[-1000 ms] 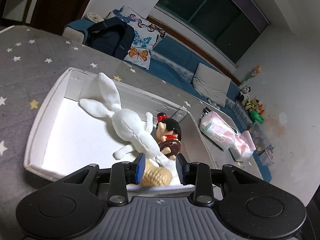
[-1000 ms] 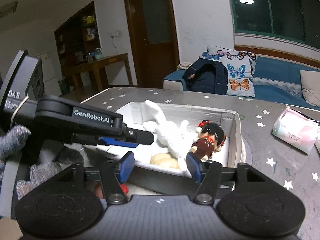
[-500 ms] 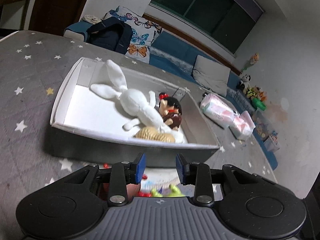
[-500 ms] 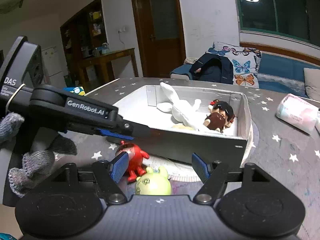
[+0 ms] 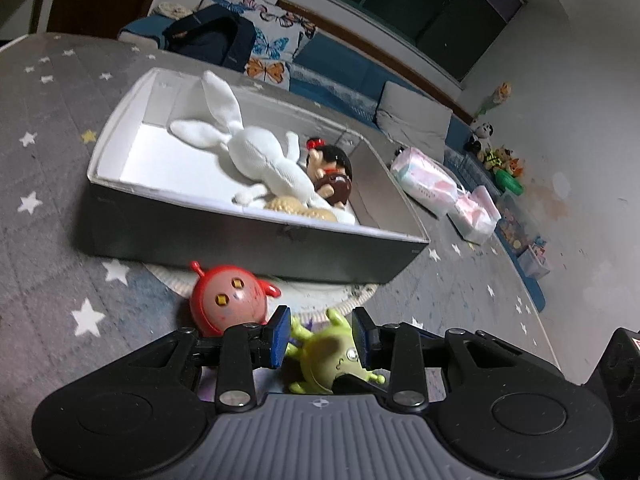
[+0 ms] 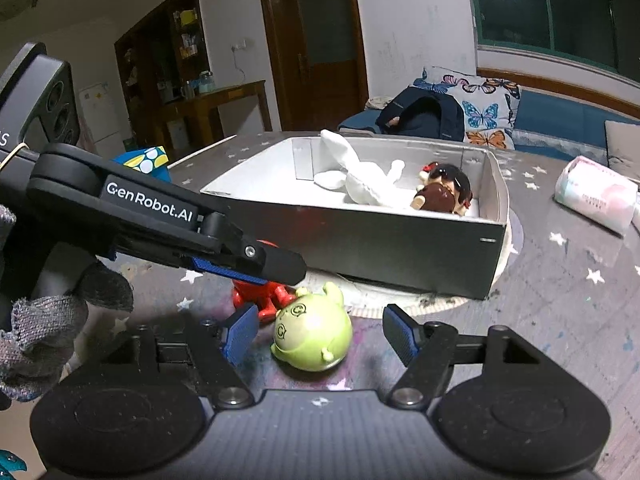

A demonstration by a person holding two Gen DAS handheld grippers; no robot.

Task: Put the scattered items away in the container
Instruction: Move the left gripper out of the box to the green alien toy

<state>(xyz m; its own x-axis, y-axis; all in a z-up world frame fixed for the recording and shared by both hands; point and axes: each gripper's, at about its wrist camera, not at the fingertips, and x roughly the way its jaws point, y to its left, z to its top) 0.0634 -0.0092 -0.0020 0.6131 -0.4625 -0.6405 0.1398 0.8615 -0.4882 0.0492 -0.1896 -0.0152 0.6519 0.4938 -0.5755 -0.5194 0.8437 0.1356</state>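
A grey box (image 5: 256, 236) (image 6: 400, 248) holds a white plush rabbit (image 5: 256, 156) (image 6: 368, 184), a dark-haired doll (image 5: 332, 176) (image 6: 444, 192) and a tan toy (image 5: 296, 208). On the table in front of it lie a red round toy (image 5: 228, 300) (image 6: 260, 300) and a green round toy (image 5: 328, 356) (image 6: 312, 336). My left gripper (image 5: 320, 338) is open, its pads either side of the green toy, above it in the right wrist view (image 6: 256, 264). My right gripper (image 6: 320, 334) is open wide around the green toy, not touching.
A pink-and-white tissue pack (image 5: 424, 180) (image 6: 596, 196) lies on the star-patterned table (image 5: 48, 184) right of the box. A round mat (image 5: 320, 300) sticks out under the box. A blue patterned object (image 6: 146, 162) sits at the table's far left edge.
Both grippers pulled back from over the box and dropped low to the table in front of it. The tan toy stayed in the box. The green and red toys came into view.
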